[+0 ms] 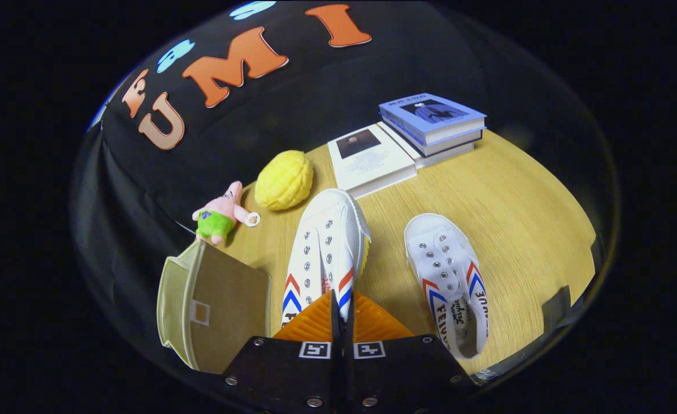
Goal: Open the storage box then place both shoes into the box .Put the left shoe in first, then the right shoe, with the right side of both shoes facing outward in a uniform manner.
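My gripper (338, 307) is shut on the rear part of a white canvas shoe (326, 241) with red and blue chevrons. That shoe points away from me, tilted onto its side, and looks lifted off the wooden table (516, 195). The second white shoe (450, 276) lies flat on the table to the right of the fingers, toe away from me, opening toward me. The beige storage box (217, 305) stands just left of the fingers; I cannot tell from here how far it is open.
Beyond the held shoe lie a yellow bumpy plush (283, 179) and a pink-and-green star plush (220, 215). A white book (370, 158) and a stack of books (433, 122) rest at the back. The table's right edge (580, 270) is close.
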`<action>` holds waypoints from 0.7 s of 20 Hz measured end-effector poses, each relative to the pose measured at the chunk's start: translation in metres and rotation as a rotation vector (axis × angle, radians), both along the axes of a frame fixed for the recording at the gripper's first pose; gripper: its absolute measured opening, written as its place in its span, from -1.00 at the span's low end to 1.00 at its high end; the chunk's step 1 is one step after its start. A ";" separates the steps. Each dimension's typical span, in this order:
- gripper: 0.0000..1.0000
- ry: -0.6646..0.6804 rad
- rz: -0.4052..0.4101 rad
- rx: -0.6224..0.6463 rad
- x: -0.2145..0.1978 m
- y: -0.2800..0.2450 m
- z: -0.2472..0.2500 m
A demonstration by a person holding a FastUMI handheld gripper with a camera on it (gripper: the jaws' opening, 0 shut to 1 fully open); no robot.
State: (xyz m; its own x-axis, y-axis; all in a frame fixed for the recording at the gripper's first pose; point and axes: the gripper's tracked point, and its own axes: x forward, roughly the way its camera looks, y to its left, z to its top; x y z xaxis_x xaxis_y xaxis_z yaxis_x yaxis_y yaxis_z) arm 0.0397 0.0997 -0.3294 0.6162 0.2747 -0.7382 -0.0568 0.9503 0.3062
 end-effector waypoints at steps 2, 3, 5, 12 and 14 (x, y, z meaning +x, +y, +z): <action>-1.00 -0.047 -0.001 0.013 0.001 0.021 0.024; -1.00 -0.062 0.004 0.024 0.001 0.034 0.034; -1.00 -0.082 0.020 0.054 -0.002 0.063 0.051; -1.00 -0.119 0.128 0.097 -0.020 0.175 0.071; -1.00 -0.118 0.156 0.108 -0.028 0.205 0.071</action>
State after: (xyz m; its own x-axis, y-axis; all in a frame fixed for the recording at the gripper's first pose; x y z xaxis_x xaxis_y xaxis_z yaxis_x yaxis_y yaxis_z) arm 0.0115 0.3046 -0.2587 0.6402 0.4468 -0.6249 -0.2421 0.8893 0.3879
